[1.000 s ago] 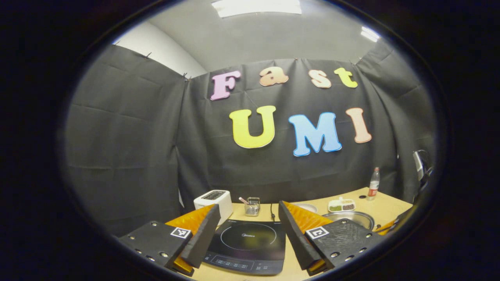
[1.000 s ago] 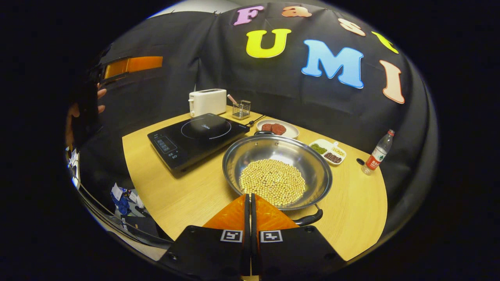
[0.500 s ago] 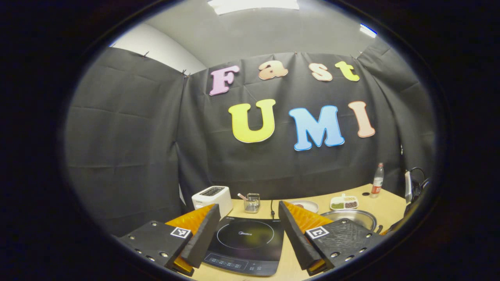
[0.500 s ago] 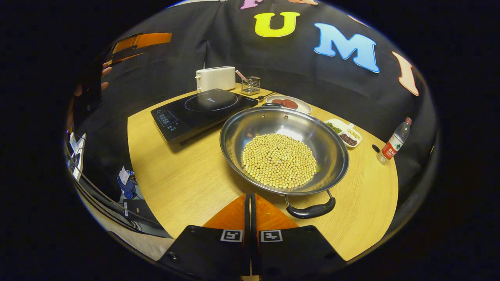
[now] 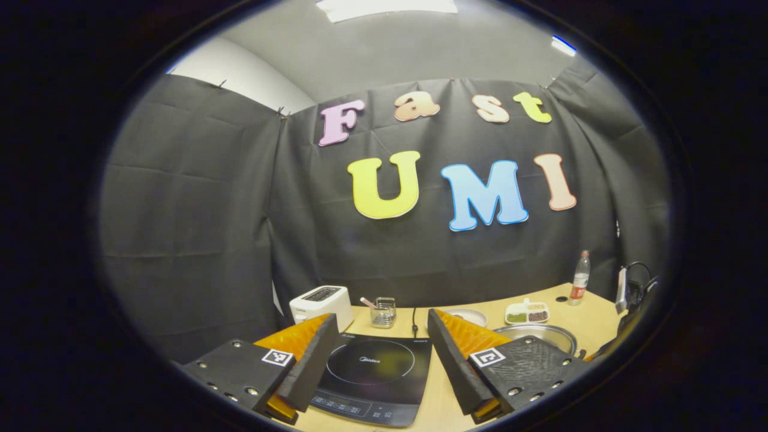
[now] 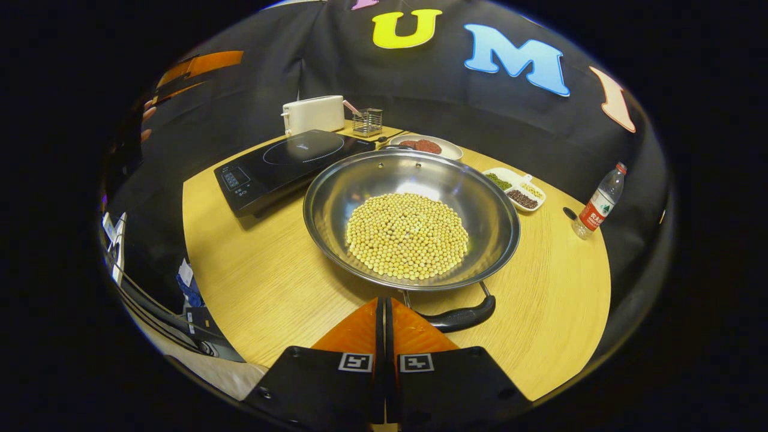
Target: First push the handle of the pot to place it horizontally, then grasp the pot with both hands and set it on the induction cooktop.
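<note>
A steel pot (image 6: pixel 336 198) holding yellow beans (image 6: pixel 408 235) stands mid-table in the right gripper view. Its black near handle (image 6: pixel 462 317) points toward me, and the far handle (image 6: pixel 393 146) points away. My right gripper (image 6: pixel 384 306) is shut with nothing between its fingers; its tips sit at the left end of the near handle, and contact cannot be told. The black induction cooktop (image 6: pixel 288 162) lies left of the pot. My left gripper (image 5: pixel 381 316) hangs open above the cooktop (image 5: pixel 375 372), with the pot's rim (image 5: pixel 534 329) to its right. That left gripper (image 6: pixel 192 66), held by a hand (image 6: pixel 147 114), shows far off.
Along the table's back stand a white toaster (image 6: pixel 313 113), a wire holder (image 6: pixel 367 122), a plate of reddish food (image 6: pixel 426 146), a divided dish (image 6: pixel 515 191) and a plastic bottle (image 6: pixel 597 207). The round table edge (image 6: pixel 198 300) curves close on my left, with clutter on the floor below.
My right gripper has come down and closer, from over the pot's rim to beside the near handle, staying shut. The left gripper has shifted only slightly and stays open.
</note>
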### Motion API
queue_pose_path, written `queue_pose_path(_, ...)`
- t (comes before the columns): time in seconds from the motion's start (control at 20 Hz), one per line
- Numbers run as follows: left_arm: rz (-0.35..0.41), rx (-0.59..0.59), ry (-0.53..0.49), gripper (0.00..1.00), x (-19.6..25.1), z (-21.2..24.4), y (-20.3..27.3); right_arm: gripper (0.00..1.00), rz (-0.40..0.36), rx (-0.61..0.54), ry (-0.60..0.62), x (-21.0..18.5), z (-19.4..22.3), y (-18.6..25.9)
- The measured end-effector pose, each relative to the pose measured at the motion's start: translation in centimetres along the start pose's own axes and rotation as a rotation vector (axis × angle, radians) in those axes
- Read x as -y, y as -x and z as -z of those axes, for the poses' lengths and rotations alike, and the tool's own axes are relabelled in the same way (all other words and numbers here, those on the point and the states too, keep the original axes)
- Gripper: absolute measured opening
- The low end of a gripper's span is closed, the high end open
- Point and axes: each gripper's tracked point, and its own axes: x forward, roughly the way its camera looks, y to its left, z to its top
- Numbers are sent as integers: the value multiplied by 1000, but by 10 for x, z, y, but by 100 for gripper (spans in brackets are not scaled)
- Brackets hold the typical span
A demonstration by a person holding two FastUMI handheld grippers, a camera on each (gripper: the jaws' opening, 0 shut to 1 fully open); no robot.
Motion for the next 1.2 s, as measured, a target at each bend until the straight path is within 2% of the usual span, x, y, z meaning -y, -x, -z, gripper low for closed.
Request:
queue_pose_path(0.45,10,-3,3,88,10,3,-8,2,32,2,-24,16,-1,-1)
queue_pose_path(0.65,19,0,0,88,20,2,-10,2,63,1,-40,33,-1,-1)
queue_pose_path(0.7,20,-1,-2,91,21,2,-11,2,68,2,-46,37,-1,-1)
queue_pose_path(1.2,22,-13,-15,88,44,4,-18,2,102,8,-94,73,-3,-8)
